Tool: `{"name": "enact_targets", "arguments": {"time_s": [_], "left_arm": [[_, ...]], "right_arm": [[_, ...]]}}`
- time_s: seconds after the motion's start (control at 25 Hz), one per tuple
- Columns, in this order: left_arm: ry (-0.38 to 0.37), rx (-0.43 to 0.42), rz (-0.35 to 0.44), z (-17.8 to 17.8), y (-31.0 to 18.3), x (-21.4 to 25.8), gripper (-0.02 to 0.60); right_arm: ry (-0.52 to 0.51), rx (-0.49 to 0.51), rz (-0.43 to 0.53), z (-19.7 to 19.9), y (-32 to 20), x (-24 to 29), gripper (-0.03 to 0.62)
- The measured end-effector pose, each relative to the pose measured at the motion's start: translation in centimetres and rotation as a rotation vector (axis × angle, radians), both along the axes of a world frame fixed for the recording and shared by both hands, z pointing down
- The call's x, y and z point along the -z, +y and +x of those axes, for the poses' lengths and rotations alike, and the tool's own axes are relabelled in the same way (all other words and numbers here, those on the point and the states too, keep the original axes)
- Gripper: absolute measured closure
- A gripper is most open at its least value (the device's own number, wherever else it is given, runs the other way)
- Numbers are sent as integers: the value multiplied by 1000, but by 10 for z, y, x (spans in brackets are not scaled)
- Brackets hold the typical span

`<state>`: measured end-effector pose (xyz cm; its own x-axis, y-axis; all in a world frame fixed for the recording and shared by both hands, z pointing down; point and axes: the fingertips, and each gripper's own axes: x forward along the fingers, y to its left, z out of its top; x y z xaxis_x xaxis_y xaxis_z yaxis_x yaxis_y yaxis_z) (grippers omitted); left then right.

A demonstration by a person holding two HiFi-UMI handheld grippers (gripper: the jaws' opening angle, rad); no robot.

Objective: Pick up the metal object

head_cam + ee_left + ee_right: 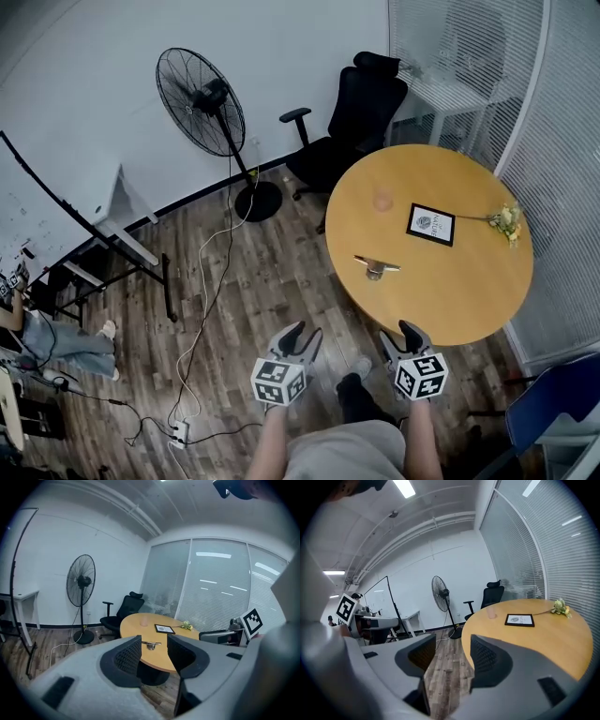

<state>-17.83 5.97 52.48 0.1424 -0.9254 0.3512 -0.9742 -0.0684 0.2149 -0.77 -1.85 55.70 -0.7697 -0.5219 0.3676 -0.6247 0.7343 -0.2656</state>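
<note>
The metal object [376, 267], a small shiny clip-like piece, lies on the near left part of the round wooden table [469, 300]. Both grippers hang over the floor just short of the table's near edge. My left gripper [302, 334] is open with nothing between its jaws. In the left gripper view the metal object [151, 644] shows through the gap of the left gripper [153, 648], far ahead. My right gripper [401, 336] is open and empty too. In the right gripper view the right gripper [452, 652] points past the table's left edge, and the metal object is hidden.
On the table lie a framed card [431, 224], a small flower [507, 219] and a faint pink cup [382, 198]. A black office chair [352, 122] and a standing fan [202, 114] are behind. Cables [202, 309] cross the wooden floor. A blue chair [562, 403] stands at the right.
</note>
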Motion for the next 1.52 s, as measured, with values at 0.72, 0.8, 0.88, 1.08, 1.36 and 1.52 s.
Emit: {"name": "enact_targets", "arguments": {"time_s": [0.72, 0.8, 0.88, 1.08, 1.36, 1.52], "left_arm": [[13, -182, -153, 14, -186, -61, 422], [22, -189, -171, 13, -200, -71, 422], [29, -192, -190, 12, -213, -80, 422], [15, -200, -227, 4, -240, -91, 422], [6, -187, -216, -10, -258, -84, 422], [-7, -235, -201, -2, -264, -84, 422]], "right_arm": [[78, 110, -108, -55, -172, -86, 382], [138, 143, -90, -64, -182, -100, 382], [185, 177, -77, -72, -190, -110, 382], [220, 201, -82, -81, -212, -122, 382], [268, 198, -56, -82, -221, -121, 382], [300, 193, -17, -76, -218, -117, 382]]}}
